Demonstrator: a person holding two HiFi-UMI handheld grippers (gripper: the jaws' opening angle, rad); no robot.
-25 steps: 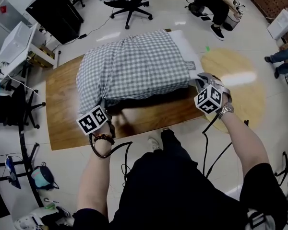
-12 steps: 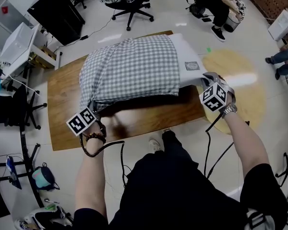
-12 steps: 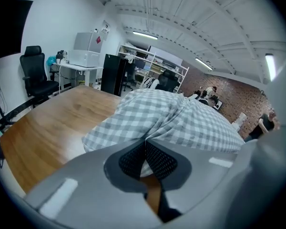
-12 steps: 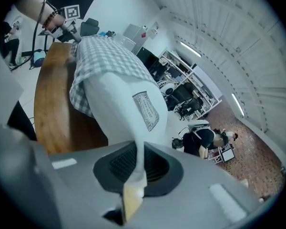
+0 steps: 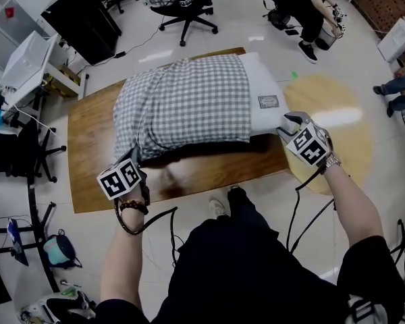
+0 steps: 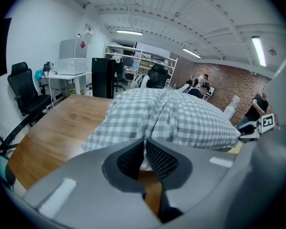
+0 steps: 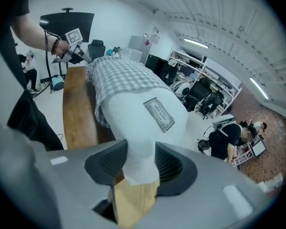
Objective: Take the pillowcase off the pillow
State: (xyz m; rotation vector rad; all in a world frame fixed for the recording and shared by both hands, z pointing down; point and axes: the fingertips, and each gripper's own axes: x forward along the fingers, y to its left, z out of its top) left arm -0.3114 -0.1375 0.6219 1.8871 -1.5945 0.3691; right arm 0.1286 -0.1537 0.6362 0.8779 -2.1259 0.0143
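The checked pillowcase (image 5: 189,103) has slid further off than a second ago. More of the white pillow (image 5: 264,117) lies bare toward the right gripper (image 5: 288,121), and its sewn label (image 5: 268,102), earlier at the cloth's hem, now sits clear of it. The right gripper's fingers (image 7: 171,163) are opening, with the pillow's white corner between them and touching both ribbed pads. The left gripper (image 5: 136,156) has its fingers (image 6: 159,159) closed on a bunched fold of the pillowcase. Between the two pairs of fingers the pillow lies across the wooden counter (image 5: 88,147), a strip of bare wood showing along its near side. More bare wood spreads beyond the left fingers. Past the right fingers is open pale floor with a round tan mat (image 5: 341,147). The cloth is soft grey-and-white gingham, creased toward the left fingers; the pillow is smooth and plump
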